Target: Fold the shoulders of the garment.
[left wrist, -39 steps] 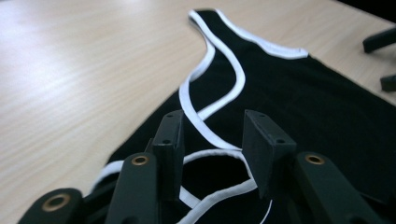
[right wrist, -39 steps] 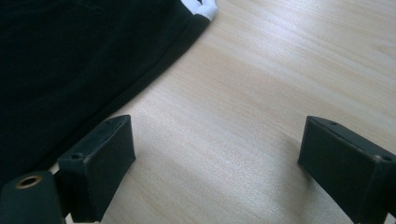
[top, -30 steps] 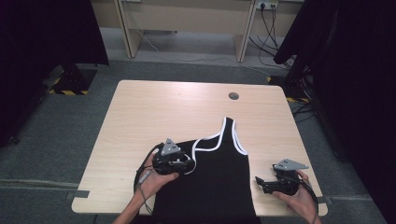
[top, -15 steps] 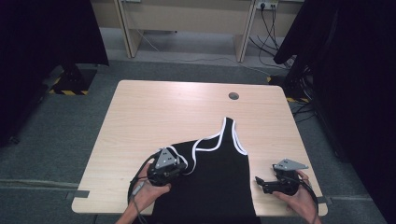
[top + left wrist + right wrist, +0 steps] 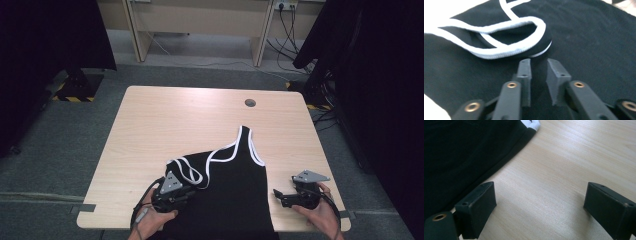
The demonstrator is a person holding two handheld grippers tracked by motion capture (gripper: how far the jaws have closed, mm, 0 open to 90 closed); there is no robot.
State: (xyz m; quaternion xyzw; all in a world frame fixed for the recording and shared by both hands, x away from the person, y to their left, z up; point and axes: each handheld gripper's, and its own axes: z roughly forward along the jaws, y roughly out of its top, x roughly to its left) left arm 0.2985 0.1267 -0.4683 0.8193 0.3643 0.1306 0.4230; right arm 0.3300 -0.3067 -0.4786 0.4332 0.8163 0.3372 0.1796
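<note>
A black tank top (image 5: 230,195) with white trim lies on the near half of the wooden table (image 5: 165,125), its hem hanging over the front edge. Its left strap (image 5: 186,170) is folded back onto the body in a loop. My left gripper (image 5: 189,192) rests on the fabric just short of that strap loop (image 5: 506,47). It is open by a narrow gap (image 5: 539,62) with nothing between the jaws. My right gripper (image 5: 277,195) sits wide open (image 5: 541,188) on bare wood, just right of the top's side edge (image 5: 461,150).
A round cable hole (image 5: 250,103) is in the table's far right part. Dark curtains (image 5: 45,45) hang at both sides, and desk legs and cables (image 5: 280,30) stand beyond the far edge. Bare wood stretches across the far half.
My left gripper has drawn back toward the near edge, away from the strap, which now lies folded on the top. The right gripper has stayed where it was.
</note>
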